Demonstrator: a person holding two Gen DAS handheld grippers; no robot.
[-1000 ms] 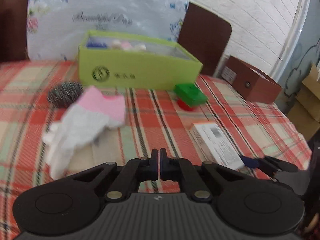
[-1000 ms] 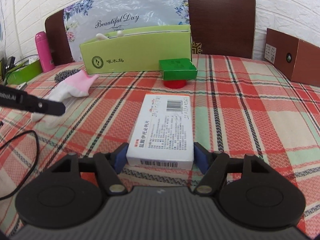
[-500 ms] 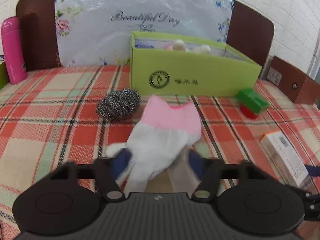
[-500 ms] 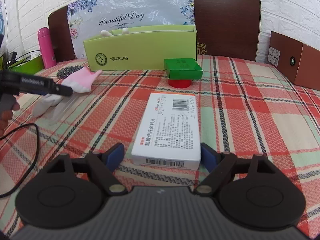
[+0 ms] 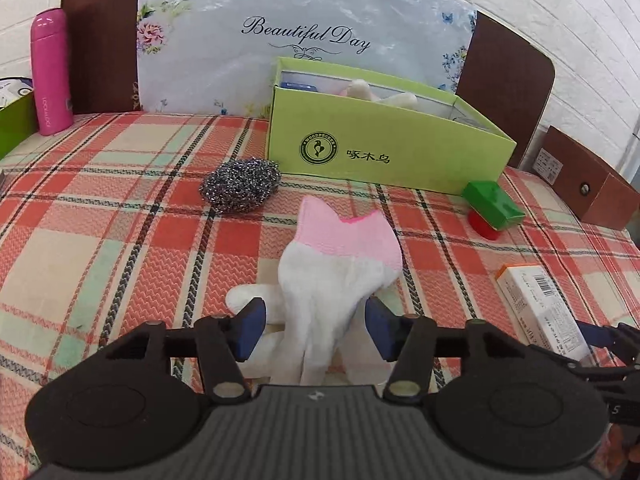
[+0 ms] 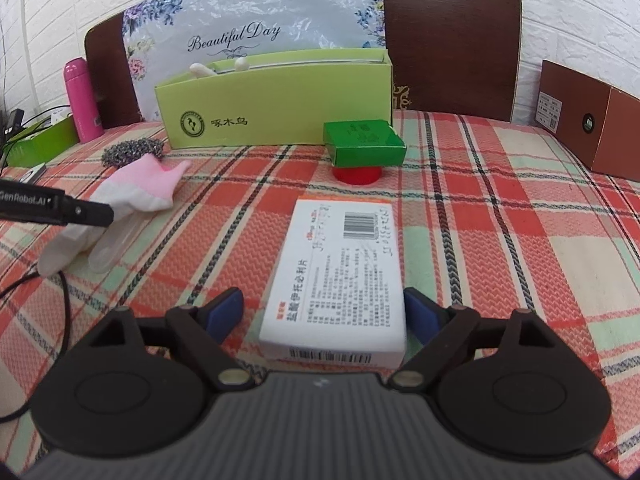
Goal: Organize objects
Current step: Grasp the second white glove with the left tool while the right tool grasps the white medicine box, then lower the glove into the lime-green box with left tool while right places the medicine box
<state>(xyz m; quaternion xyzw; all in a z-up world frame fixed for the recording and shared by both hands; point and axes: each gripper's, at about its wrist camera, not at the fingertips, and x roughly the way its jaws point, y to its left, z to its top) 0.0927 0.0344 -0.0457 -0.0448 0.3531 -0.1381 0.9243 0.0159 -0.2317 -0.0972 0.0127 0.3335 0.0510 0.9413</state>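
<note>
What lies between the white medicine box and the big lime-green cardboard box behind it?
In the right wrist view, a small dark-green box sitting on a red round lid lies between the white medicine box and the lime-green cardboard box.

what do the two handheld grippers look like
Both the left gripper and the right gripper are matte black, with a ribbed grey centre, round side housings, brass-coloured pivot pins and blue fingertip pads. The left one's side reads GenRobot.AI; a black cable trails below it.

Tall pink plastic bottle (image 5: 52, 72) stood far left on plaid-clothed tabletop (image 5: 120, 216); brown cardboard box (image 6: 588, 116) sat far right; floral "Beautiful Day" bag (image 5: 304, 36) behind.
</note>
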